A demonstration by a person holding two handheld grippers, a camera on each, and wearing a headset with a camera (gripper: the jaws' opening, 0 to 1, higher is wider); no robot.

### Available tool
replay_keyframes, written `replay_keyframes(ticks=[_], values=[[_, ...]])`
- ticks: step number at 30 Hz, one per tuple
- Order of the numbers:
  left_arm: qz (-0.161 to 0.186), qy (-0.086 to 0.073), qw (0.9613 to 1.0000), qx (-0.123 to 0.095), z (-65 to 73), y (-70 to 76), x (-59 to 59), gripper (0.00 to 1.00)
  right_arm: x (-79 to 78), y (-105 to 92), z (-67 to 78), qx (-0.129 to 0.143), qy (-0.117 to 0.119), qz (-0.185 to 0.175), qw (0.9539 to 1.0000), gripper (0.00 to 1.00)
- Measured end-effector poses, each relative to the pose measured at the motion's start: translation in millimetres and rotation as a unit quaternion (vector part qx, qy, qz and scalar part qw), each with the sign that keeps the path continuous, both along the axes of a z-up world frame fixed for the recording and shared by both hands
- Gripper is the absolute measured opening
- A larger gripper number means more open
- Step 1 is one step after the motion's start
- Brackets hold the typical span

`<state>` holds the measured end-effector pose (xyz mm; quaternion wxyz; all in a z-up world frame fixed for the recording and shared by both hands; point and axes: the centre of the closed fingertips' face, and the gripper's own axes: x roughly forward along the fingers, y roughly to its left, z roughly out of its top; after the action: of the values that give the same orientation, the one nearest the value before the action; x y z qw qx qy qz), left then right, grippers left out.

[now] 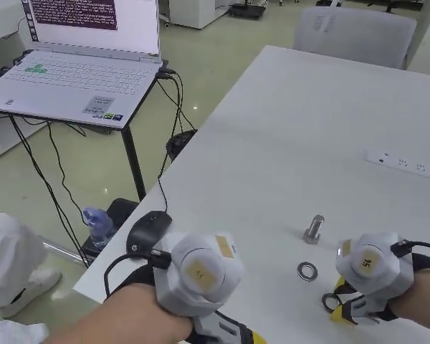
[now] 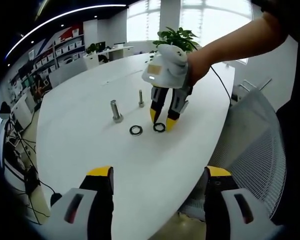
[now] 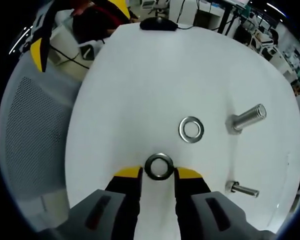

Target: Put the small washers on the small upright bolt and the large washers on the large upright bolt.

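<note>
On the white table (image 1: pixel 287 129) the large bolt (image 1: pixel 314 228) stands upright, and the small bolt (image 2: pixel 141 97) stands beyond it in the left gripper view. One washer (image 1: pixel 307 271) lies flat in front of the large bolt. A second washer (image 3: pixel 159 166) lies on the table between the yellow fingertips of my right gripper (image 3: pixel 158 175), which points down at it, narrowly open, with a fingertip on each side. My left gripper (image 2: pixel 159 172) is wide open with nothing in it, held near the table's near edge to the left of the right gripper (image 2: pixel 161 120).
A black mouse (image 1: pixel 147 229) sits at the table's near left corner, its cable running to a laptop (image 1: pixel 79 72) on a stand. A power strip (image 1: pixel 405 163) lies at the right. A grey chair (image 1: pixel 355 32) stands at the far end.
</note>
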<state>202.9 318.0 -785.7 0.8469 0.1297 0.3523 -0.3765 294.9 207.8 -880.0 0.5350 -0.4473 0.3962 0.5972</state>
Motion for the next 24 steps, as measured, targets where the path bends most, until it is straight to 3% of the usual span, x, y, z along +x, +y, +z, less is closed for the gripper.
replay_keyframes(ticks=[11, 14, 24], values=[[0.002, 0.0, 1.0, -0.002, 1.1, 0.8, -0.4, 0.72, 1.5, 0.5, -0.6, -0.022, 0.0, -0.013, 0.9997, 0.25], [0.002, -0.001, 1.0, -0.002, 1.6, 1.1, 0.2, 0.71, 1.3, 1.1, 0.0, -0.022, 0.011, -0.03, 0.9992, 0.26], [-0.001, 0.005, 1.0, 0.0, -0.4, -0.5, -2.4, 0.69, 2.2, 2.2, 0.4, -0.027, 0.01, -0.062, 0.9976, 0.26]])
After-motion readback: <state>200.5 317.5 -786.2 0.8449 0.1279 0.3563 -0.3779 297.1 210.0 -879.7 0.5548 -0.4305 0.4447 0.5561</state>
